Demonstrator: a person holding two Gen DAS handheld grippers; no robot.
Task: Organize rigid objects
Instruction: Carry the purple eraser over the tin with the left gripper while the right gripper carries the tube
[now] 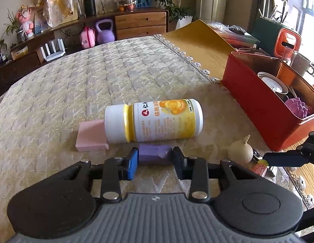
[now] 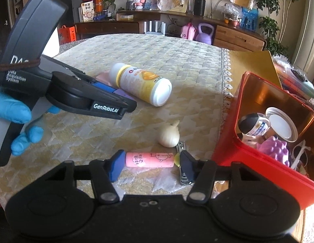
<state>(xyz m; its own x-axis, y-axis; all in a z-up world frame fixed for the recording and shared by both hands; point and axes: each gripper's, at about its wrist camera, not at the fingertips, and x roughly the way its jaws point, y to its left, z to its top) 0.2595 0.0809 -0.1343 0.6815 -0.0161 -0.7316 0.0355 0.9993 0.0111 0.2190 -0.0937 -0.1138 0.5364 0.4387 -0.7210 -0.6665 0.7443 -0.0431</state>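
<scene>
Both grippers down: left gripper (image 1: 154,158) clamps purple block (image 1: 154,154); right gripper (image 2: 149,165) straddles pink eraser (image 2: 149,160).

Both wrist cameras look forward and steeply down along their fingers, close above the cream quilted table cover (image 1: 76,85). Both views share the lying white-and-yellow plastic bottle (image 1: 154,120) and red tin box (image 2: 233,147).

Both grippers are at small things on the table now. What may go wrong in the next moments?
1. The left gripper is shut on the purple block, which lies right beside the lying bottle; lifting could nudge the bottle and make it roll.
2. The right gripper brackets the pink eraser, but the nail clipper sits at one finger and may get pinched or dragged along.
</scene>
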